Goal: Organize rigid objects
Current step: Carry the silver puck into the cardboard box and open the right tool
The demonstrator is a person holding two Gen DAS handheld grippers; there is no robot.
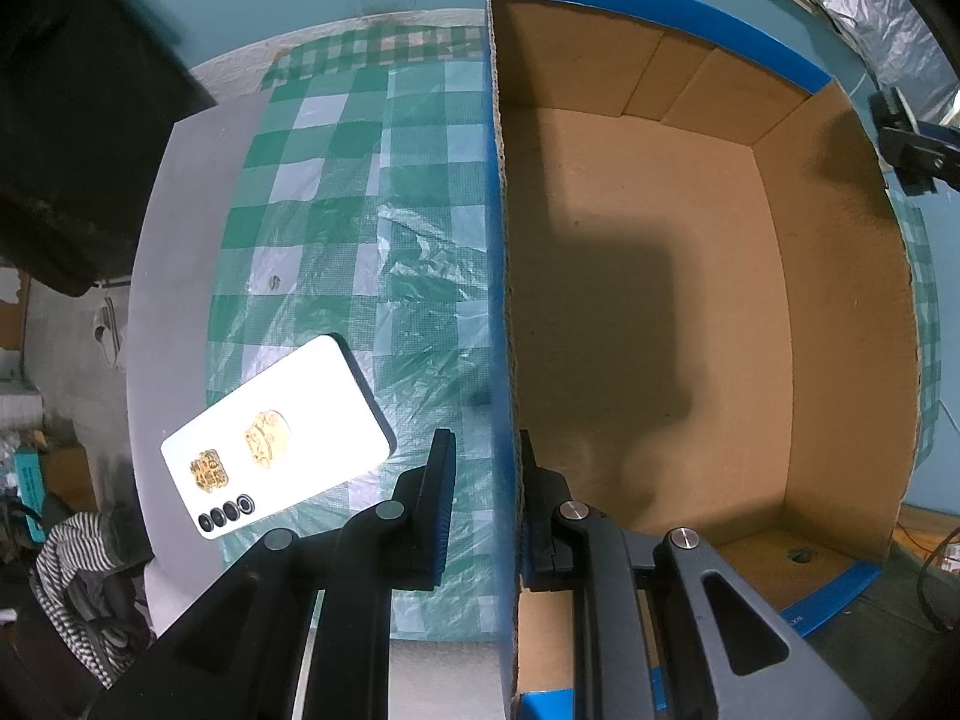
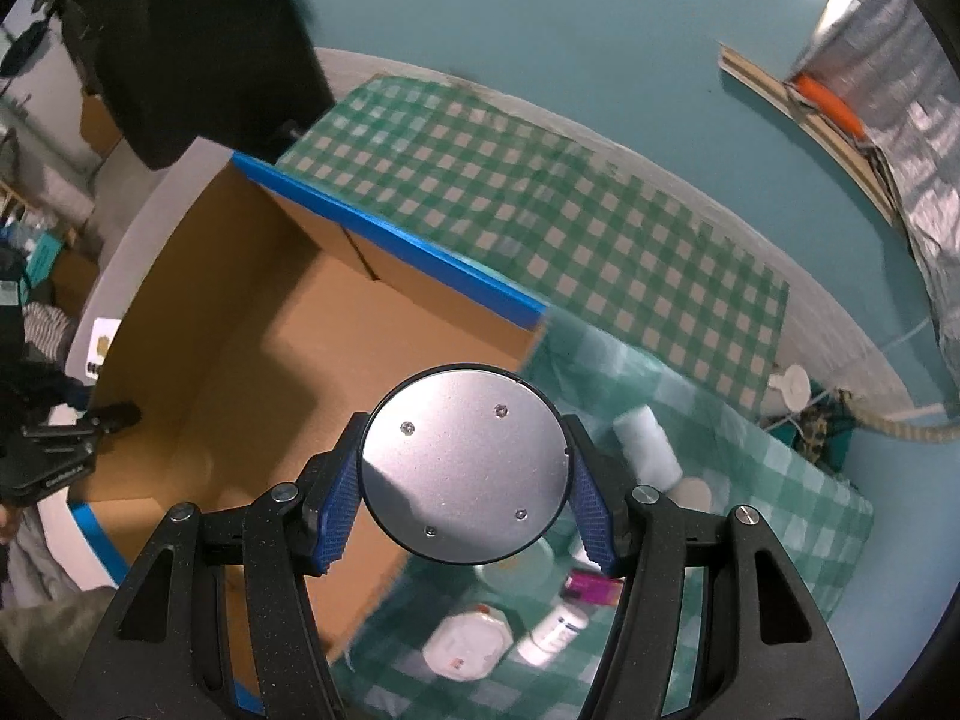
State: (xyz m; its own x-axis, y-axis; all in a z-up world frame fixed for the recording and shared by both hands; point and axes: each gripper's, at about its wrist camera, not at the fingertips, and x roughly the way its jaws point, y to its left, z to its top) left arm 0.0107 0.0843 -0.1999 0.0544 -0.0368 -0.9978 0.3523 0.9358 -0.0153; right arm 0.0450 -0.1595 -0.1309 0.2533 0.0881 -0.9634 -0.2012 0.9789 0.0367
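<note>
An open cardboard box (image 1: 660,276) with blue-taped rims stands on the checked tablecloth; it shows empty in both views (image 2: 240,324). My left gripper (image 1: 483,480) straddles the box's left wall (image 1: 501,300), one finger outside, one inside, pinching it. My right gripper (image 2: 465,492) is shut on a round silver tin (image 2: 465,462), held in the air over the box's right edge. The right gripper's tip also shows at the far right of the left wrist view (image 1: 912,144).
A white phone (image 1: 276,438) with gold stickers lies left of the box. Right of the box lie a white roll (image 2: 648,444), a white jar (image 2: 468,642), a small bottle (image 2: 555,630) and a pink item (image 2: 591,588). A black bag (image 2: 198,48) hangs behind.
</note>
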